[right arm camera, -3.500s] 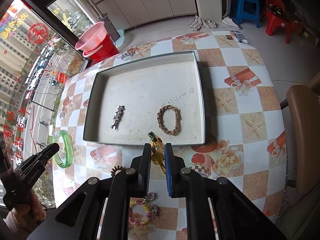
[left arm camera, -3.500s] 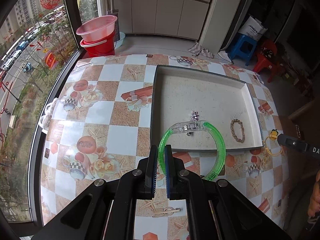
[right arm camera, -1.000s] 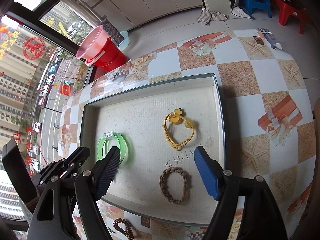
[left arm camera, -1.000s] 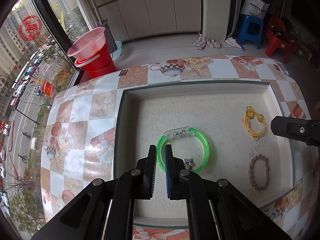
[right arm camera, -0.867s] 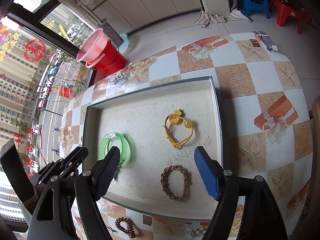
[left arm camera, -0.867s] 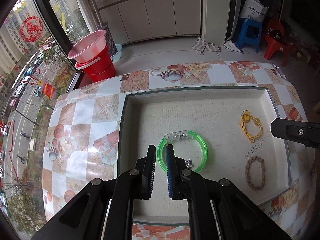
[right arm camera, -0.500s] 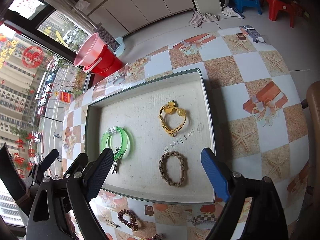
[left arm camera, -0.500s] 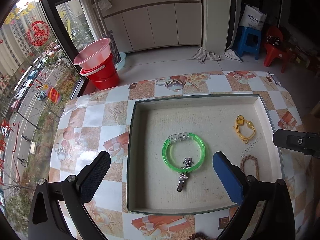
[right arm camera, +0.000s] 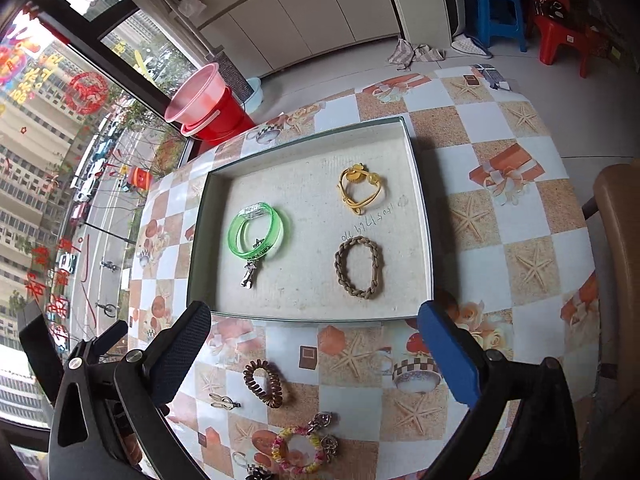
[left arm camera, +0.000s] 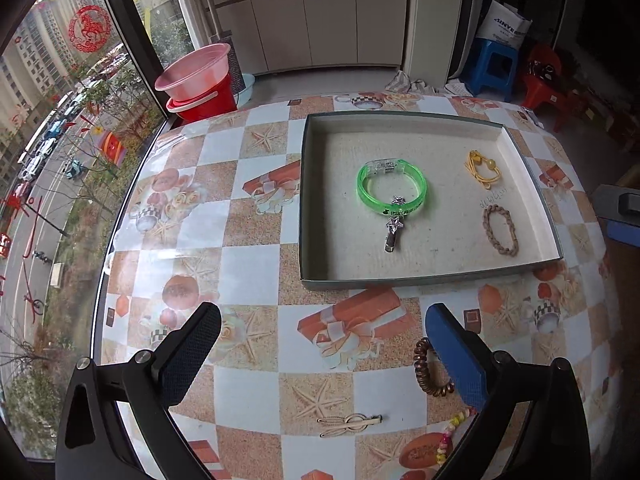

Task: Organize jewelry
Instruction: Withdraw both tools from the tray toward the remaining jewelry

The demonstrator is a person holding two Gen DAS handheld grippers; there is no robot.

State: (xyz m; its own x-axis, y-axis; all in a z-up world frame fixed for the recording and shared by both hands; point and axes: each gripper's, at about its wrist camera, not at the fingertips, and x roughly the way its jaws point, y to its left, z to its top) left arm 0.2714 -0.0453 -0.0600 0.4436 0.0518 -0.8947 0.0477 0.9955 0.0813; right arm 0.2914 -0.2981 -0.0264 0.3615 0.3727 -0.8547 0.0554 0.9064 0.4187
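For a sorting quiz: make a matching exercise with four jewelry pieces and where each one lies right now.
Things:
1. green bangle
2. yellow cord bracelet
3. brown coil hair tie
4. gold hair clip

Places:
A. on the tablecloth, right beside the gold hair clip
B. in the tray, lying over the star clip
C. on the tablecloth, nearest the left gripper's camera
D. in the tray, beyond the braided bracelet

Pairs: 1-B, 2-D, 3-A, 4-C

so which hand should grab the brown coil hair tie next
Probably left. The brown coil hair tie lies right beside the open left gripper's blue finger. The right gripper, also open and empty, has it off-centre.
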